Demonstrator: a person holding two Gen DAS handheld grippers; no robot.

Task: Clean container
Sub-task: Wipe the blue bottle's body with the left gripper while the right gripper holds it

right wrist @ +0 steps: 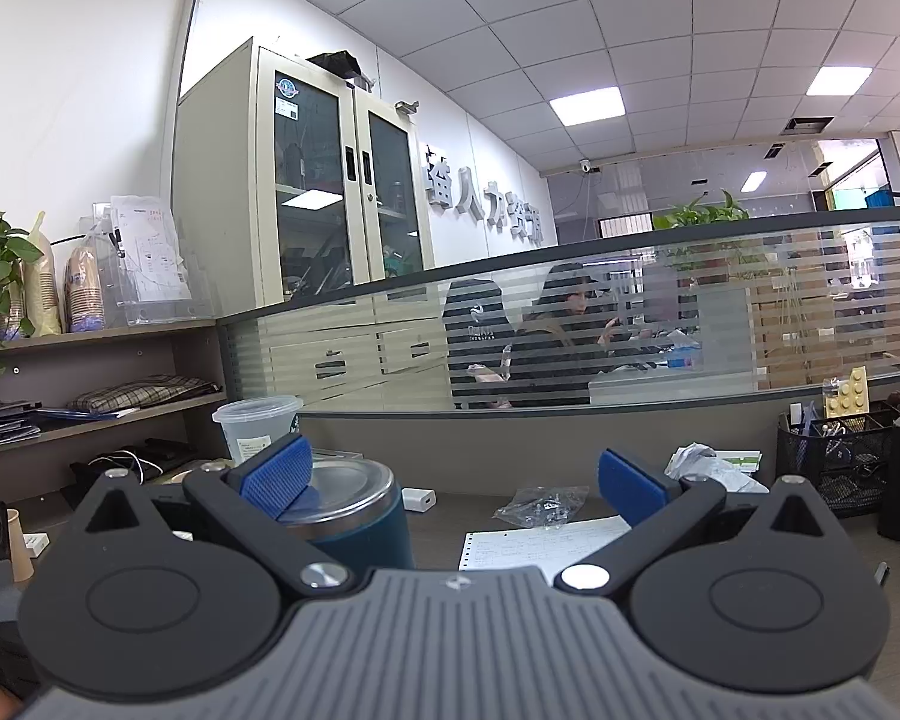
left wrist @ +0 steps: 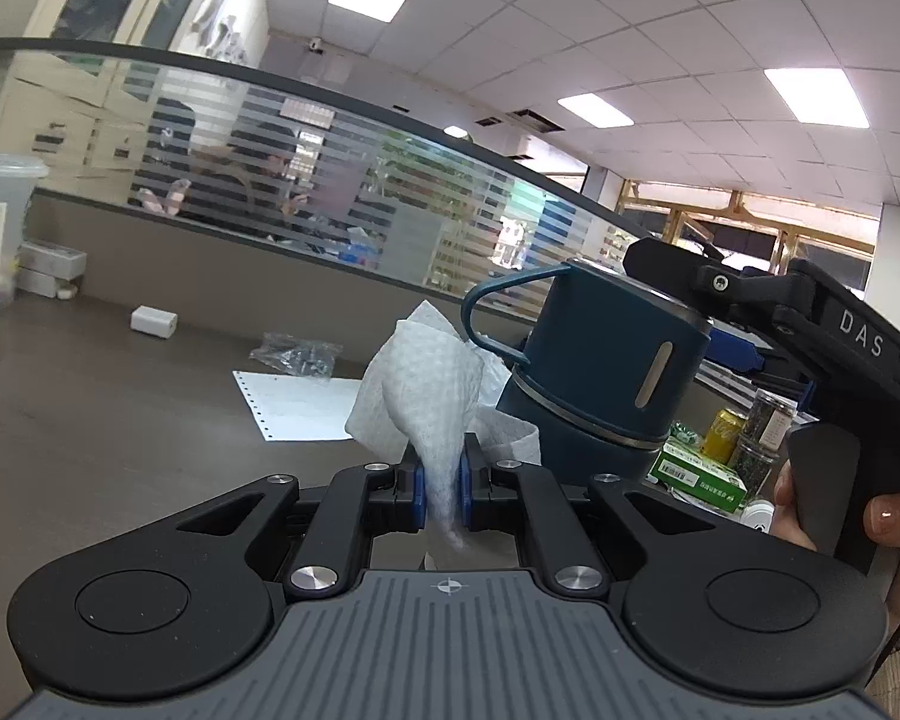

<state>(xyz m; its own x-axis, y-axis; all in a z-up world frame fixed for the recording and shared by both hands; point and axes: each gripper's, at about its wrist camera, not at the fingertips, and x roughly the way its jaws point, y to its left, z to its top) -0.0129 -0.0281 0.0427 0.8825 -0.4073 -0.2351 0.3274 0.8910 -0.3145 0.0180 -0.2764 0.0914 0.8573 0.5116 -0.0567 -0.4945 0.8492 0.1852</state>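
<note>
Desk behind cloth-pinching left gripper

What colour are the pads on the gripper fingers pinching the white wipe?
Blue pads on black fingers, clearest in the left wrist view, where the left gripper clamps the white textured wipe.

R gripper open wide, blue pads far apart. Dark blue steel-rimmed cup stands upright on desk, partly behind L-side pad, not between the pads; contact w/ pad can't tell. Printed sheet flat on desk near centre, clear plastic bag just behind it, small white adapter beside cup. Clear lidded tub behind cup. Black mesh organiser far R. Striped glass partition along desk's back; a person sits behind it.
</note>
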